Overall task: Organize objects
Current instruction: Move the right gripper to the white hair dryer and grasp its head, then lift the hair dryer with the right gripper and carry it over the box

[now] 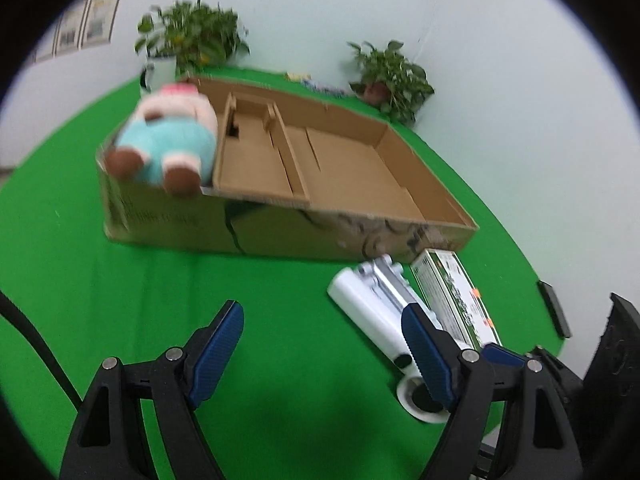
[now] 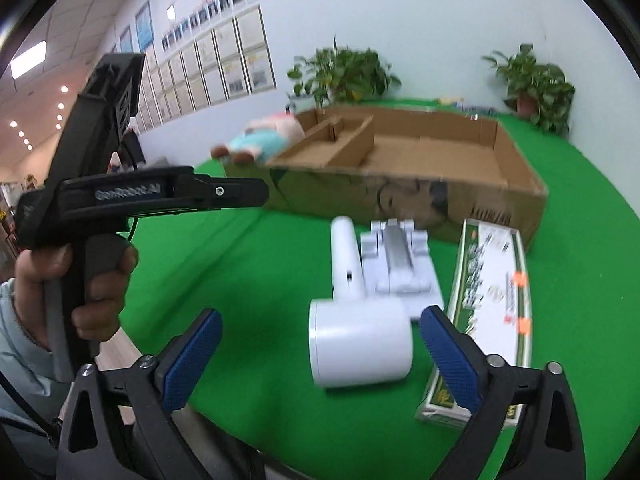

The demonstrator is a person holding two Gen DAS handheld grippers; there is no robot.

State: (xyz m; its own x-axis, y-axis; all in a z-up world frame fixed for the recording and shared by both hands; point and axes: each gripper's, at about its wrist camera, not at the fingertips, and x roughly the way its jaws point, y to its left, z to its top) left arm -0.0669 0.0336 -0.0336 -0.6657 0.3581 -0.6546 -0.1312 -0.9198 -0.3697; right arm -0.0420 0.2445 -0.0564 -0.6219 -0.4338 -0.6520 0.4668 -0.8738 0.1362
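Note:
A shallow cardboard box (image 1: 434,186) (image 2: 520,168) with dividers stands on the green cloth. A pink and light-blue plush toy (image 1: 168,140) (image 2: 260,140) lies in its left end, feet over the rim. In front of the box lie a white handheld appliance (image 1: 372,300) (image 2: 360,340) and, right of it, a green-and-white carton (image 1: 456,292) (image 2: 492,300). My left gripper (image 1: 322,312) is open over bare cloth, its right finger (image 1: 424,344) in front of the appliance. My right gripper (image 2: 320,316) is open, and the appliance's round head lies between its fingers without the pads touching it.
Two potted plants (image 1: 192,36) (image 1: 392,76) stand at the back by the wall. A person's hand (image 2: 96,280) holds the left tool's black body (image 2: 160,192) at the left of the right wrist view. A small black object (image 1: 554,308) lies near the cloth's right edge.

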